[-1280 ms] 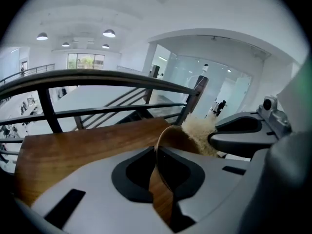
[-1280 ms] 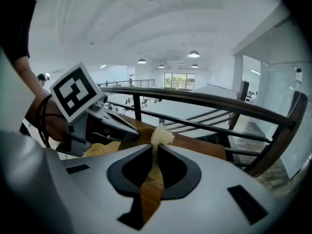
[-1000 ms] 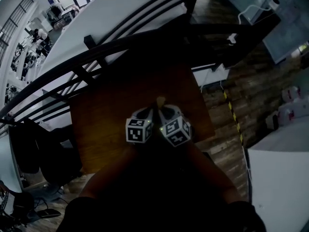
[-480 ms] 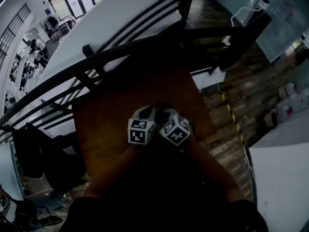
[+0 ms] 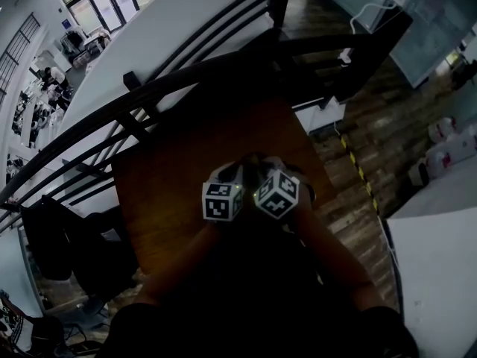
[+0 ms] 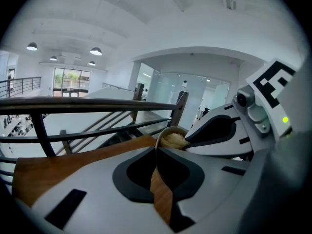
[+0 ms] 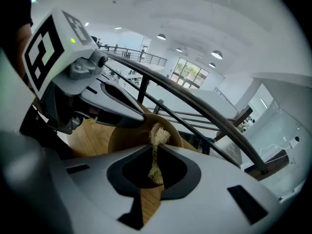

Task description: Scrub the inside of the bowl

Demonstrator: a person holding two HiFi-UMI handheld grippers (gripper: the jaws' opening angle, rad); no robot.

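In the left gripper view my left gripper [image 6: 156, 152] is shut on the thin rim of a brown wooden bowl [image 6: 168, 129], which it holds tilted above the table; its jaws have just been closing on that rim. A beige fibrous scrubber [image 7: 155, 135] hangs from my right gripper [image 7: 155, 152], which is shut on it. The scrubber's tuft lies inside the bowl [image 7: 129, 138]. In the dark head view the two grippers, left [image 5: 226, 173] and right [image 5: 268, 168], stand side by side and hide the bowl.
The wooden table [image 5: 171, 170] lies under both grippers. A black metal railing [image 5: 149, 95] runs close behind it, with an open drop beyond. The floor to the right is planked, with white containers [image 5: 447, 136] at the far right.
Both marker cubes have shifted slightly right in the head view and the right one has rolled. The beige tip seen between the grippers a second ago is now hidden.
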